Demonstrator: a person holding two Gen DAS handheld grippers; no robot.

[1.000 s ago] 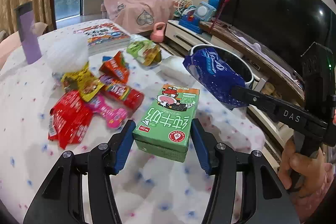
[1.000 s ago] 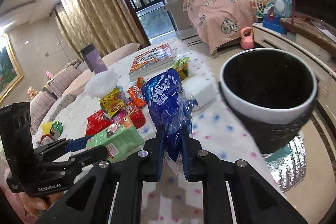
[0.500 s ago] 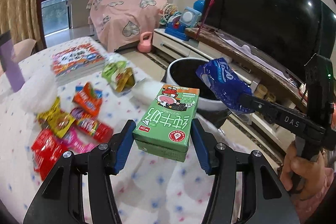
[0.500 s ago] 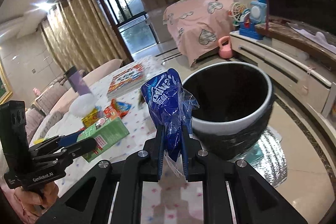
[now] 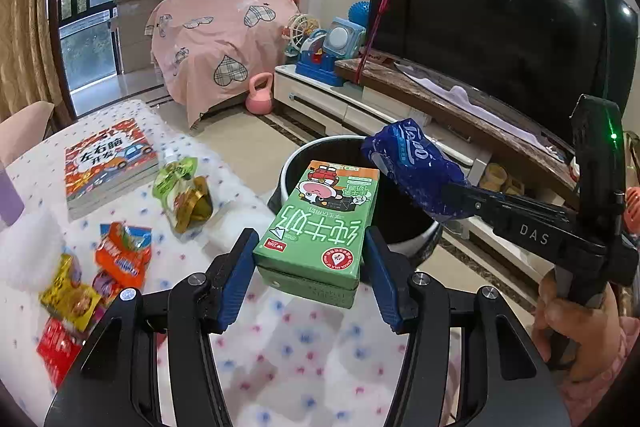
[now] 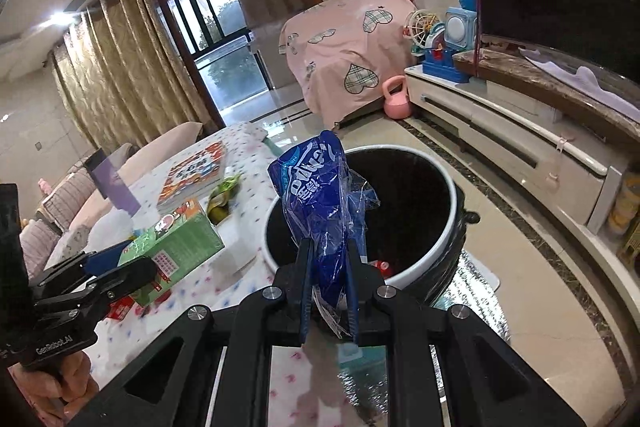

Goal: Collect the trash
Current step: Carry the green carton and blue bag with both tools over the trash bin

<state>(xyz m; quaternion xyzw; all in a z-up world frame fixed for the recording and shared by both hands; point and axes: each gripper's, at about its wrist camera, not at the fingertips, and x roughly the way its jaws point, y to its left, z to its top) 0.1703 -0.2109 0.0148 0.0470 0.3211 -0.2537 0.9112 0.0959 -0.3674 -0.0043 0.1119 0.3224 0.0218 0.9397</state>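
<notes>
My left gripper (image 5: 310, 263) is shut on a green milk carton (image 5: 320, 223), held above the table edge just short of the black bin with a white rim (image 5: 424, 239). The carton also shows in the right wrist view (image 6: 176, 239). My right gripper (image 6: 326, 267) is shut on a crumpled blue plastic wrapper (image 6: 320, 195), held over the near rim of the bin (image 6: 440, 251). The wrapper also shows in the left wrist view (image 5: 416, 171), above the bin's mouth. Something red lies at the bin's bottom.
Several snack wrappers (image 5: 120, 255) and a green pouch (image 5: 184, 191) lie on the dotted tablecloth (image 5: 304, 347). A picture book (image 5: 108, 163) lies farther back, with a white puff (image 5: 28, 255) at the left. A TV stand (image 6: 520, 143) runs along the right.
Both grippers have swung right from over the table toward the bin, carrying the carton and the wrapper. The bin now sits directly under the wrapper and just ahead of the carton.
</notes>
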